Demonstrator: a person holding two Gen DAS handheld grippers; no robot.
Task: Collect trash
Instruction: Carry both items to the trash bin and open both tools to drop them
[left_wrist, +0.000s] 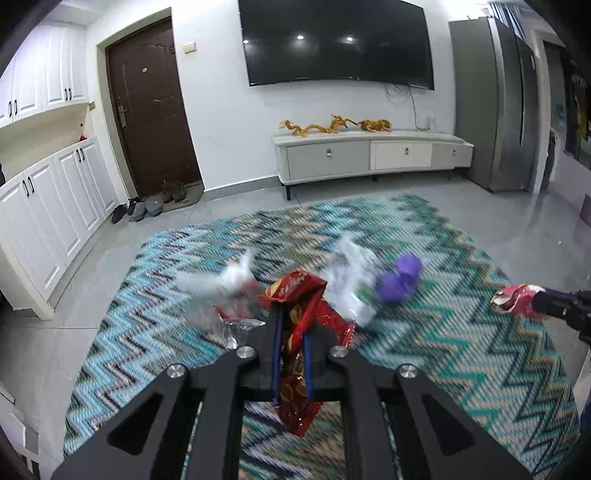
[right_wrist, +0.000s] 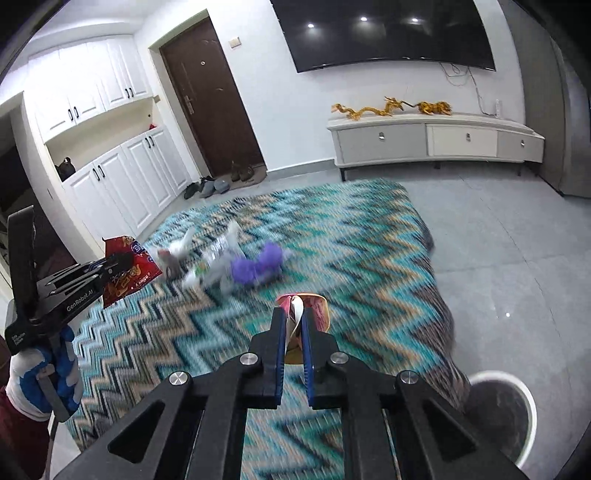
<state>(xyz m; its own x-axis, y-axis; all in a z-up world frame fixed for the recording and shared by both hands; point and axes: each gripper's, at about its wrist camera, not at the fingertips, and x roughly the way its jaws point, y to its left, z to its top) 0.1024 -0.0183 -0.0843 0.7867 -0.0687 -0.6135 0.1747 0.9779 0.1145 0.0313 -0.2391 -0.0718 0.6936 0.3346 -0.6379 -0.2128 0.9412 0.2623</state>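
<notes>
Red snack bag (left_wrist: 295, 332) pinched in left tool (left_wrist: 291, 354), hanging clear of the zigzag rug (left_wrist: 443, 369). Pink wrapper (right_wrist: 301, 314) clamped in right tool (right_wrist: 294, 339). Trash bin (right_wrist: 498, 413) sits on the tile at 4 o'clock in the right view, just off the rug edge. Remaining pile mid-rug at 12: clear plastic bags (left_wrist: 351, 284), purple crumple (left_wrist: 400, 277). Suggest: carry right tool over the bin mouth before opening, release low, wrapper is light and may drift. Then left bag, same way.
</notes>
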